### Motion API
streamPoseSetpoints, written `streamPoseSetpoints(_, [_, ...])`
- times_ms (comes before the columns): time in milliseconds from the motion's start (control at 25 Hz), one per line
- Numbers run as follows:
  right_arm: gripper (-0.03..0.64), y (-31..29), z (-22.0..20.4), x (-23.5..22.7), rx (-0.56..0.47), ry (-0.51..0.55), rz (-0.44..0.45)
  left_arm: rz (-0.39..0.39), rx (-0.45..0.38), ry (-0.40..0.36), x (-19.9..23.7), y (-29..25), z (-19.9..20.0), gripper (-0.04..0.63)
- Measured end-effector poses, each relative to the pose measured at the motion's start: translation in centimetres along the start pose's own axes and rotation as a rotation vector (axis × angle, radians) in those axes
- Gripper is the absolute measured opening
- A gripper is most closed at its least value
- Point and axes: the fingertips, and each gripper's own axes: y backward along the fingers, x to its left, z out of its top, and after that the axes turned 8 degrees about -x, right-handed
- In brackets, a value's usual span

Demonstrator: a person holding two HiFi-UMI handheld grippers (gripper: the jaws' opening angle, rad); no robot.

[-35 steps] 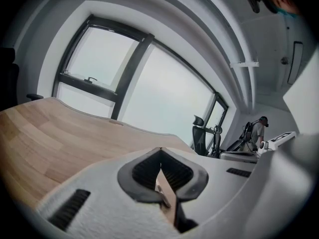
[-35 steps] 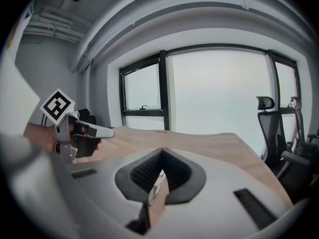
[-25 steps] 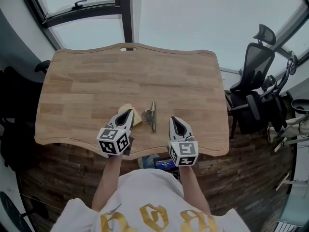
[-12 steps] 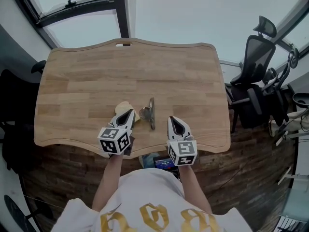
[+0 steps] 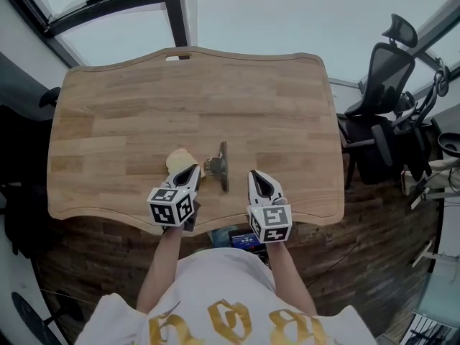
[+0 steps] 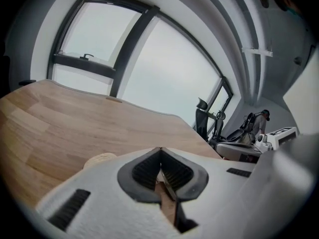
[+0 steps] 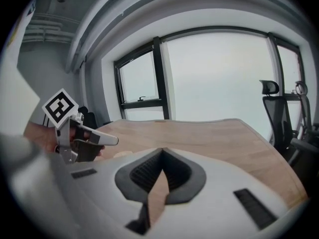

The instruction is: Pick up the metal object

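The metal object (image 5: 219, 166), a grey clip with a long bar, lies on the wooden table (image 5: 194, 99) near its front edge. A pale round piece (image 5: 177, 160) rests just left of it. My left gripper (image 5: 193, 169) hovers at the front edge, left of the clip, with its tips over the round piece's near side; its jaws are shut and empty (image 6: 160, 150). My right gripper (image 5: 255, 175) sits right of the clip, apart from it, its jaws also shut with nothing between them (image 7: 162, 151). Neither gripper view shows the clip.
A black office chair (image 5: 384, 95) stands off the table's right side. Dark bags (image 5: 18, 164) sit on the floor to the left. Large windows (image 5: 108, 20) lie beyond the far edge. A small device (image 5: 241, 238) shows below the front edge.
The head view has shifted a little, so the table sits slightly higher and to the left. Both grippers keep their places beside the clip and stay shut.
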Motion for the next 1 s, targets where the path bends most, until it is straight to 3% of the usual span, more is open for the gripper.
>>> streamPoseSetpoints(360, [0.011,-2.1,-2.4,-0.4,0.076,-0.004,0.037,0.012,0.115,0.084,1.5,-2.8,-3.0,0.021])
streamPoseSetpoints(560, [0.011,-2.8,-3.7,-0.7,0.112,-0.021,0.036,-0.022,0.18,0.129,1.5,-4.0,-4.6,0.021])
streamPoseSetpoints(600, [0.011,-3.0,-4.0,-0.7,0.122,-0.022,0.038,-0.031,0.193,0.141,1.4,-4.3,-4.8,0.028])
streamPoseSetpoints(720, [0.011,-3.6,-4.4,-0.7,0.141,-0.028,0.049,-0.055,0.235,0.178,1.2,-5.1,-5.6,0.132])
streamPoseSetpoints(1000, [0.011,-5.1,-5.1,-1.3,0.18,-0.032,0.057,-0.084,0.336,0.238,0.9,-7.1,-7.6,0.163])
